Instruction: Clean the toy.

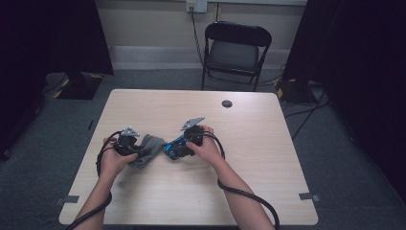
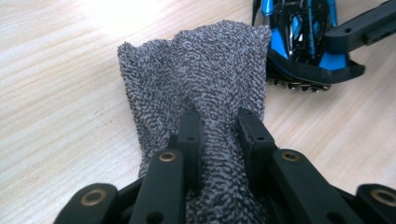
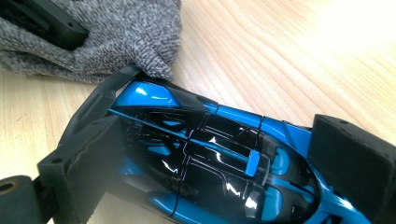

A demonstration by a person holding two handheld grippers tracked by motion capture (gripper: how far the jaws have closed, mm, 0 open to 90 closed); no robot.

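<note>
A grey knitted cloth (image 1: pixel 152 145) lies bunched at the middle of the wooden table (image 1: pixel 239 191). My left gripper (image 1: pixel 140 152) is shut on its near end. In the left gripper view the two black jaws pinch the cloth (image 2: pixel 205 70) into a fold at my left gripper (image 2: pixel 219 121). A blue and black toy car (image 1: pixel 172 146) sits just right of the cloth, its rear touching the cloth's edge. My right gripper (image 1: pixel 178 149) is shut on the car (image 3: pixel 210 140), one padded jaw on each side, with my right gripper (image 3: pixel 215 163) across its body. The car (image 2: pixel 299 28) appears tilted off the table.
A small dark round disc (image 1: pixel 227 103) lies at the table's far edge. A black folding chair (image 1: pixel 237 48) stands behind the table. Cables run over the grey floor at the right (image 1: pixel 306 112). Both forearms come in from the near edge.
</note>
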